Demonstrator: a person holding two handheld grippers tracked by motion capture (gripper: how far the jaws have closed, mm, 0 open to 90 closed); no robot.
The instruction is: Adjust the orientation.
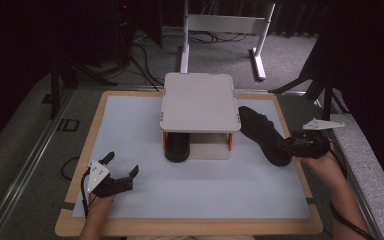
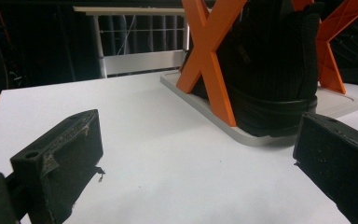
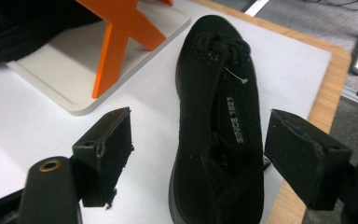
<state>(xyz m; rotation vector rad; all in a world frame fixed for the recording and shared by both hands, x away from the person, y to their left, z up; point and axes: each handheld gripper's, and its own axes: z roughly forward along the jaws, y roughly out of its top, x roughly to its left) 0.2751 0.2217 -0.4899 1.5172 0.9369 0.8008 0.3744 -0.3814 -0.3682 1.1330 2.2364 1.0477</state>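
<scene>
From the high view, a black shoe [image 1: 261, 134] is seen lying on the white mat right of the two-tier rack [image 1: 198, 102]; the right gripper [image 1: 286, 146] is held at its near end.

In the left gripper view, the left gripper [image 2: 196, 161] is spread, empty, before a second shoe [image 2: 265, 65] under the rack.

In the right gripper view, the knit shoe, printed "SINCE 1981", is flanked by released jaws, unpinched.

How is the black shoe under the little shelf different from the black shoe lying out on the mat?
The shoe under the shelf sits on the rack's base, between orange legs; the shoe on the mat lies on the open white mat, right of the rack. The shelved shoe has the top board over it; the mat shoe is uncovered, its opening and laces showing, with the right tool at its heel end. Both are black.
</scene>
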